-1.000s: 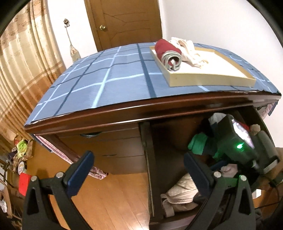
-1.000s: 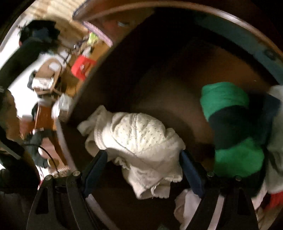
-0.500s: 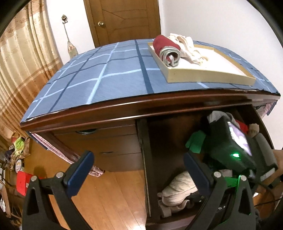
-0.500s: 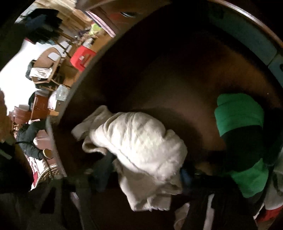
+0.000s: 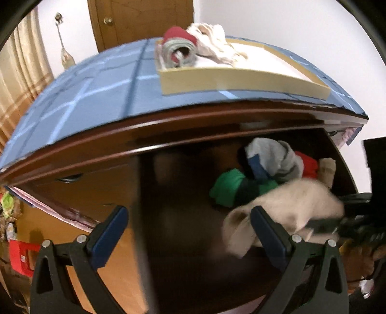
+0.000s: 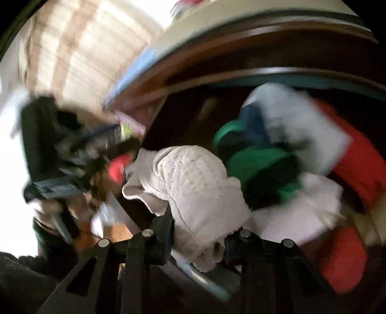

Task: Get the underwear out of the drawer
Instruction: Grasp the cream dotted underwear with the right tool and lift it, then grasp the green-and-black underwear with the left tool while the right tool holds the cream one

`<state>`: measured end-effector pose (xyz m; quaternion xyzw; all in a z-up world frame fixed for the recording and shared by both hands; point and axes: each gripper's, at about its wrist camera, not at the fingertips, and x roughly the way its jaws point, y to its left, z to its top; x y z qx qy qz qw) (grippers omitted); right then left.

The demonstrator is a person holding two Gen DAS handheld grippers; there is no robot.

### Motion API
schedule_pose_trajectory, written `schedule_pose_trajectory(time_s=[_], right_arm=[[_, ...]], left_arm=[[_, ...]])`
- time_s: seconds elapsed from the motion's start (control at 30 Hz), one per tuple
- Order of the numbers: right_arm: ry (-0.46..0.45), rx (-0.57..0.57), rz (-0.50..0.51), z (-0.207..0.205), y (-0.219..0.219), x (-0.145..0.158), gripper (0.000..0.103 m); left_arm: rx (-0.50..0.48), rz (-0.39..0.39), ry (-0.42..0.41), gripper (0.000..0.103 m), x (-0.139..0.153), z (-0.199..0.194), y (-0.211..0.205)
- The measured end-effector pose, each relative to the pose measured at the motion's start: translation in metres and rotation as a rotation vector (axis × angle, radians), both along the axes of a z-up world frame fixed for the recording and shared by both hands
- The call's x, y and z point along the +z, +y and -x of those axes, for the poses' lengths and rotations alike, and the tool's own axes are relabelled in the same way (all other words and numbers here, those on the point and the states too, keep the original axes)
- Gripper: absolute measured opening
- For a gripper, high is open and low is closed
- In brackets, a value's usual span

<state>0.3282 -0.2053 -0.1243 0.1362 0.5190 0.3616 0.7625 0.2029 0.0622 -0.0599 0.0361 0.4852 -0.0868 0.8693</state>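
Note:
The cream dotted underwear (image 6: 195, 183) hangs bunched between the pads of my right gripper (image 6: 200, 231), whose jaws are closing on it and press into the fabric. In the left wrist view the same cream underwear (image 5: 284, 207) is lifted over the front right of the open dark wooden drawer (image 5: 140, 198), blurred by motion. My left gripper (image 5: 188, 217) stands open and holds nothing, in front of the drawer's left wall. Left in the drawer are a green and black roll (image 5: 231, 190), a grey roll (image 5: 272, 157) and a red piece (image 5: 306, 166).
A cream tray (image 5: 217, 82) sits on the dresser top's blue checked cloth (image 5: 84, 101), holding a red and grey roll (image 5: 178, 48) and a cream garment (image 5: 214, 41). Behind are a wooden door (image 5: 140, 21) and a white wall. A wooden floor lies lower left.
My right gripper has shut on the cream underwear and lifted it up off the drawer floor towards the right. The left gripper has moved closer to the dresser, still open.

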Motion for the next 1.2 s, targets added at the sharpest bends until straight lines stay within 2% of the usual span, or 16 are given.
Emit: schedule_pose_trajectory(time_s=[0.1, 0.2, 0.27, 0.37, 0.47, 0.63, 0.77, 0.9, 0.97, 1.03, 1.1, 1.2], right_arm=[[-0.062, -0.146, -0.014, 0.003, -0.044, 0.014, 0.034], [-0.075, -0.27, -0.072, 0.004, -0.08, 0.019, 0.034], [-0.1, -0.361, -0.098, 0.006, -0.1, 0.021, 0.034], [-0.108, -0.418, -0.152, 0.012, -0.11, 0.022, 0.034], [-0.109, -0.428, -0.201, 0.014, -0.117, 0.022, 0.034], [-0.136, -0.416, -0.224, 0.015, -0.108, 0.019, 0.034], [-0.138, -0.431, -0.22, 0.021, -0.117, 0.007, 0.034], [-0.135, -0.428, -0.223, 0.025, -0.12, 0.002, 0.034], [-0.138, -0.425, -0.227, 0.023, -0.119, 0.006, 0.034], [-0.143, -0.427, -0.227, 0.024, -0.121, 0.006, 0.034], [-0.143, -0.428, -0.226, 0.025, -0.124, 0.006, 0.034], [-0.141, -0.43, -0.214, 0.028, -0.127, 0.004, 0.034]], left_arm=[[-0.019, 0.024, 0.046, 0.102, -0.011, -0.007, -0.017], [-0.014, 0.012, 0.087, 0.102, -0.021, -0.013, -0.033], [0.014, 0.017, 0.108, 0.102, -0.027, -0.02, -0.044], [0.065, 0.025, 0.125, 0.102, -0.036, -0.029, -0.059], [0.119, 0.001, 0.164, 0.096, -0.048, -0.039, -0.073], [0.158, -0.013, 0.227, 0.096, -0.067, -0.053, -0.09], [0.184, -0.028, 0.265, 0.096, -0.078, -0.06, -0.096], [0.188, -0.043, 0.322, 0.101, -0.091, -0.069, -0.095], [0.189, -0.009, 0.386, 0.102, -0.101, -0.072, -0.088], [0.192, 0.037, 0.412, 0.102, -0.104, -0.073, -0.076], [0.167, 0.007, 0.418, 0.1, -0.105, -0.073, -0.067], [0.124, -0.106, 0.36, 0.094, -0.096, -0.068, -0.055]])
